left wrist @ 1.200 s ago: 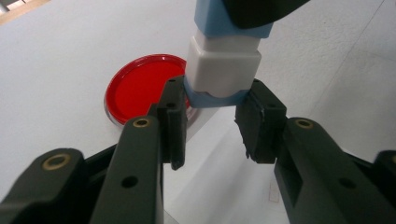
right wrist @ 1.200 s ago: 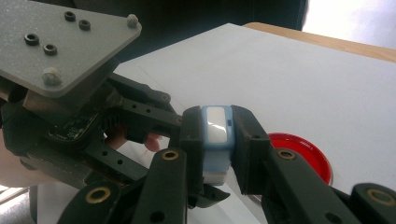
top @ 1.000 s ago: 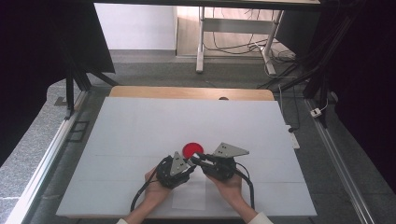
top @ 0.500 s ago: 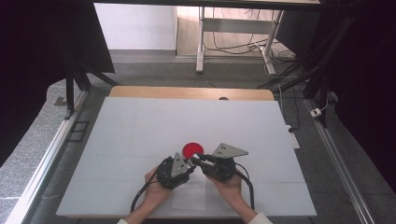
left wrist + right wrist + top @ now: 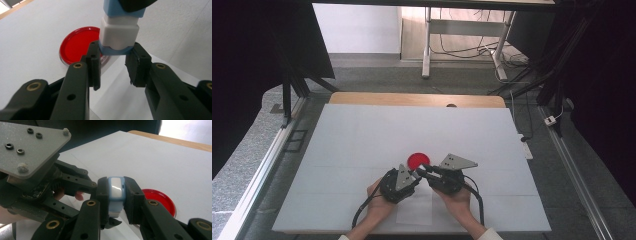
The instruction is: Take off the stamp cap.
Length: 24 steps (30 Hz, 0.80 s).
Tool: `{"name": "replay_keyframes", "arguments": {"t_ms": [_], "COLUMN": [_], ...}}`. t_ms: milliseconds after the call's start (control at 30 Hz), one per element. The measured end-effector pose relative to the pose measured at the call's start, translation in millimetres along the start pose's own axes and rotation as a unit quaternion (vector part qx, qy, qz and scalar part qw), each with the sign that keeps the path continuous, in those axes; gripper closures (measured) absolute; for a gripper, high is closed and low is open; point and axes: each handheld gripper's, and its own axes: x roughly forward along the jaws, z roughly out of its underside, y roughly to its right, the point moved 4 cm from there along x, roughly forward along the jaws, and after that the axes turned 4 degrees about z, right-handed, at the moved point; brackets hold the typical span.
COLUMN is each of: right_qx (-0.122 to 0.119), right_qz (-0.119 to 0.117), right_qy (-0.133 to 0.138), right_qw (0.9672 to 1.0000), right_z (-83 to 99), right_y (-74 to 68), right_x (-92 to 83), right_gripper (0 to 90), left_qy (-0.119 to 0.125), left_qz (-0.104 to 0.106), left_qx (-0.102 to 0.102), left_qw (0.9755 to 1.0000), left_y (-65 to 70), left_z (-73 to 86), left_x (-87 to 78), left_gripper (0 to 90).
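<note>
A small blue-and-white block (image 5: 119, 30) hangs between my two grippers, just above the white table (image 5: 362, 130). My left gripper (image 5: 115, 53) is shut on its lower blue end, one pad on each side. My right gripper (image 5: 116, 187) is shut on the block's (image 5: 115, 192) other part, its pads pressing on the blue sides. In the high view the left gripper (image 5: 416, 176) and right gripper (image 5: 422, 171) meet tip to tip near the table's front middle. A round red dish (image 5: 418, 160) lies flat on the table right behind them, also seen as the red dish (image 5: 77, 46) beyond the left jaws.
A white sheet of paper (image 5: 414, 212) lies under the hands at the front edge. The table's far edge is a wooden strip (image 5: 412, 99). Cables trail from both grippers toward the person. Dark frames and rails stand on both sides of the table.
</note>
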Motion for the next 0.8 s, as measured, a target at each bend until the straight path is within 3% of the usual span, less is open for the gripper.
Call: {"name": "replay_keyframes", "arguments": {"t_ms": [533,800], "right_qx": [0.001,0.001], "right_qz": [0.007,0.006], "right_qy": [0.005,0.002], "right_qw": [1.0000,1.0000], "right_z": [0.7,0.9], "right_y": [-1.5,-1.4], "right_x": [-0.5,0.0], "right_gripper": [75.0,75.0], "left_qy": [0.004,0.000], "left_qz": [0.005,-0.001], "left_qx": [-0.012,-0.001], "left_qw": [0.9999,1.0000], "left_y": [-1.3,-0.9], "left_z": [0.7,1.3], "left_x": [-0.2,-0.1], "left_gripper": [65.9,66.2]}}
